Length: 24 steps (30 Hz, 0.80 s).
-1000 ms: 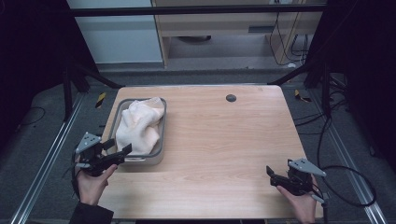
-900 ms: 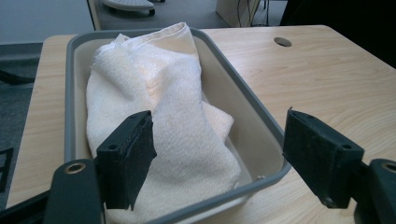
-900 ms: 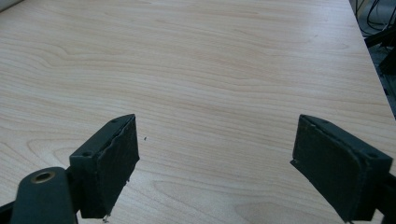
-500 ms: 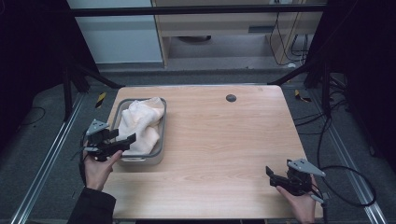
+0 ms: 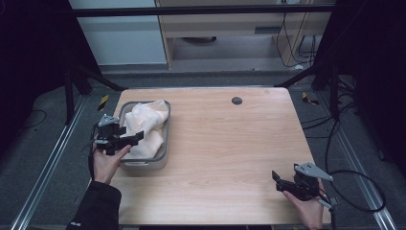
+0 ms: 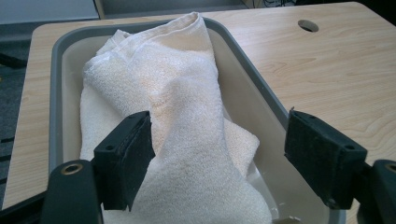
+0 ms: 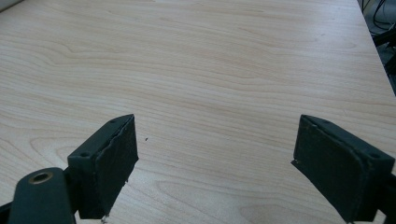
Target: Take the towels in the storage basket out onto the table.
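From the high view, a pale wood-grain rectangular worktop (image 5: 230,143) carries a grey rectangular plastic tub (image 5: 164,143) near its left edge, and a crumpled cream terry towel (image 5: 146,125) lies inside it, its far end draped up to the tub's far rim. The left tongs (image 5: 133,137), held in the person's left hand (image 5: 107,160), hang over the near left part of the tub with their tips above the towel; the jaws stand apart. A small round dark hole (image 5: 236,100) sits in the worktop near its far edge. At the near right corner the right tongs (image 5: 278,179), held in the right hand (image 5: 306,207), rest low over bare wood, well apart from the tub. In the left gripper view, the left tongs (image 6: 219,149) are spread wide: the left pad sits just in front of a fold of the towel (image 6: 182,116), the right pad over the tub's right wall (image 6: 261,88), nothing pinched between them. In the right gripper view, the right tongs (image 7: 215,163) are likewise spread wide above bare worktop (image 7: 210,70), holding nothing.
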Each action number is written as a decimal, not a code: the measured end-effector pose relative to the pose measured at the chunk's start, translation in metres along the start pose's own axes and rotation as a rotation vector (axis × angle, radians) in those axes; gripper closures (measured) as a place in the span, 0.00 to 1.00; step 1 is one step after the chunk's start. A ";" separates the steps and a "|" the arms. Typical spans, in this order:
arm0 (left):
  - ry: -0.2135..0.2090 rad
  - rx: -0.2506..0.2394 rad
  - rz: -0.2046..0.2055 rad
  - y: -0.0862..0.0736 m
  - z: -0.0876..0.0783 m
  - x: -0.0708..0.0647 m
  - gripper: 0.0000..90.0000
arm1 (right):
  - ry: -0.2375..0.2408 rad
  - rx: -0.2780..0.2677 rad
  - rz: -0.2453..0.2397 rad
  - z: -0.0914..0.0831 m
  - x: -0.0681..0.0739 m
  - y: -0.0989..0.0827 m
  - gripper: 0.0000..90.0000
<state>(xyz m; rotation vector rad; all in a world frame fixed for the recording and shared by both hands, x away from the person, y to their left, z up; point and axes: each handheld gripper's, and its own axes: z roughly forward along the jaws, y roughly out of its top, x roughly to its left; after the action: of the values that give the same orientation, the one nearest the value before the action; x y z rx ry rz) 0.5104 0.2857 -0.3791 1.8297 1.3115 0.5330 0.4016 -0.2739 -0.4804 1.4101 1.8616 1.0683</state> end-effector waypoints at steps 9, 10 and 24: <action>0.021 0.046 0.011 0.013 0.006 0.004 0.25 | 0.015 0.012 0.009 0.002 0.001 0.000 0.15; 0.024 0.054 0.013 0.014 0.007 0.005 0.25 | 0.012 0.009 0.003 0.002 0.000 0.000 0.15; 0.053 0.162 0.046 0.021 0.025 0.008 0.23 | 0.012 0.029 -0.002 0.004 -0.001 -0.001 0.14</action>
<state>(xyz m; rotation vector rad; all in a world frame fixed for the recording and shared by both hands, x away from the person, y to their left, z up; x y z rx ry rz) 0.5436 0.2815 -0.3776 1.9940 1.3853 0.5159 0.4046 -0.2736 -0.4833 1.4212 1.8937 1.0551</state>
